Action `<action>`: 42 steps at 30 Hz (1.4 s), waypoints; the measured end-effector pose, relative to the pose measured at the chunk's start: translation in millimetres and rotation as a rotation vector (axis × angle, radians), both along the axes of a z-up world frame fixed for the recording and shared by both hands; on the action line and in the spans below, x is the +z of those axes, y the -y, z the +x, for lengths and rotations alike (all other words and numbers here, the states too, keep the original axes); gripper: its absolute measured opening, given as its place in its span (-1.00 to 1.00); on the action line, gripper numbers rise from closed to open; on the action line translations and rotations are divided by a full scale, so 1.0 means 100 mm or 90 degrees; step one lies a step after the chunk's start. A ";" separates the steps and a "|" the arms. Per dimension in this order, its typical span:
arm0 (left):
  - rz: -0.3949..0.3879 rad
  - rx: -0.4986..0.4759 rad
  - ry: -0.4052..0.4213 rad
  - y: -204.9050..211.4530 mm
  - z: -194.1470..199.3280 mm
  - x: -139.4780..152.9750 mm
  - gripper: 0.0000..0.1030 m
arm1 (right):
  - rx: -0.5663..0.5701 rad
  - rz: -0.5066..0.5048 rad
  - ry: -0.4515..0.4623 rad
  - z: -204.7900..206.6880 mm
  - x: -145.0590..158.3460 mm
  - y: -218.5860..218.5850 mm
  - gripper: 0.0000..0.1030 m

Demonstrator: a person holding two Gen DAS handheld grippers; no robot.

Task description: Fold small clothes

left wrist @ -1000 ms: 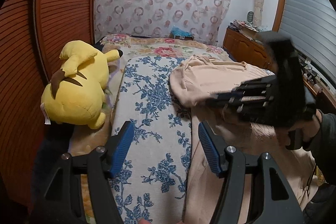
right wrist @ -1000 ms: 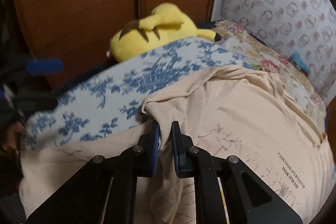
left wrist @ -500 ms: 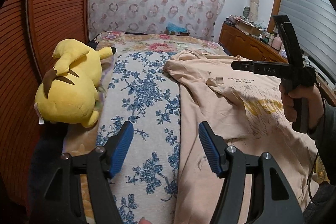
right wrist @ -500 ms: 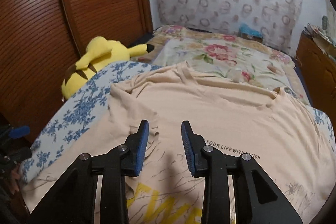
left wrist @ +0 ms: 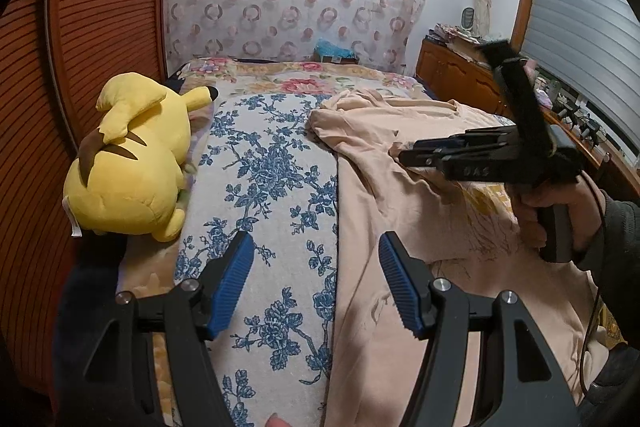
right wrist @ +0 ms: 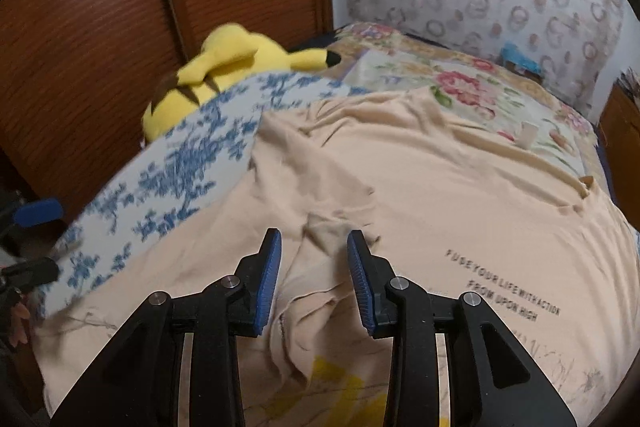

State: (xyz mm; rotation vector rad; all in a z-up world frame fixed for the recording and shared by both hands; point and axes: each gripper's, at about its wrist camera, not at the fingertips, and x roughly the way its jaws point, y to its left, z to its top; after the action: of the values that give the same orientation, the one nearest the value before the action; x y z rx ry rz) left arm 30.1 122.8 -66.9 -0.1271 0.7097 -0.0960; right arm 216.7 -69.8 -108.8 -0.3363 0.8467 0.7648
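A beige T-shirt with black lettering and a yellow print lies spread on the bed; in the left wrist view it covers the right half. My right gripper is open, low over the shirt, its fingers either side of a rumpled fold of the left sleeve. From the left wrist view the right gripper reaches in over the shirt. My left gripper is open and empty above the blue-flowered sheet, just left of the shirt's edge.
A yellow plush toy lies at the bed's left side against the wooden slatted wardrobe. A floral quilt covers the bed's far end. A wooden sideboard with clutter stands on the right under the window.
My right gripper let go of the shirt's sleeve, swung out over the spread shirt, then came back down with its jaws open around the rumpled sleeve. My left gripper barely moved.
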 end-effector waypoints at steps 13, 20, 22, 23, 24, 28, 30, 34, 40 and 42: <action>0.000 -0.001 -0.001 0.02 0.02 -0.04 0.25 | -0.095 -0.051 0.059 0.12 0.04 0.41 -0.86; 0.012 -0.008 -0.006 0.12 0.20 -0.01 0.26 | -0.094 -0.029 0.054 0.07 0.20 0.65 -0.04; 0.021 -0.013 -0.009 0.14 0.32 0.03 0.26 | -0.088 -0.026 0.057 0.06 0.21 0.71 0.01; 0.025 -0.014 -0.012 0.14 0.38 0.04 0.26 | -0.087 -0.028 0.057 0.07 0.21 0.75 0.02; 0.028 -0.015 -0.014 0.14 0.43 0.05 0.26 | -0.087 -0.030 0.056 0.08 0.20 0.77 0.02; 0.030 -0.006 -0.027 0.09 0.71 0.07 0.26 | -0.087 -0.037 0.051 0.20 0.14 1.02 0.03; 0.029 -0.001 -0.038 0.06 0.88 0.05 0.26 | -0.090 -0.041 0.045 0.25 0.10 1.15 0.03; 0.031 -0.001 -0.060 0.04 1.16 -0.01 0.26 | -0.096 -0.061 0.043 0.35 0.02 1.41 0.03; 0.033 -0.007 -0.089 0.11 1.48 -0.10 0.26 | -0.104 -0.060 0.029 0.51 -0.03 1.65 0.03; 0.031 -0.009 -0.098 0.12 1.60 -0.13 0.25 | -0.104 -0.054 0.023 0.55 -0.03 1.67 0.03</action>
State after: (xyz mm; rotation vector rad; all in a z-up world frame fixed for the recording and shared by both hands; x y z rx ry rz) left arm 190.4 111.0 -79.4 -0.0834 0.8665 -0.0834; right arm 271.5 -237.2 -112.1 -0.3508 0.8633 0.5699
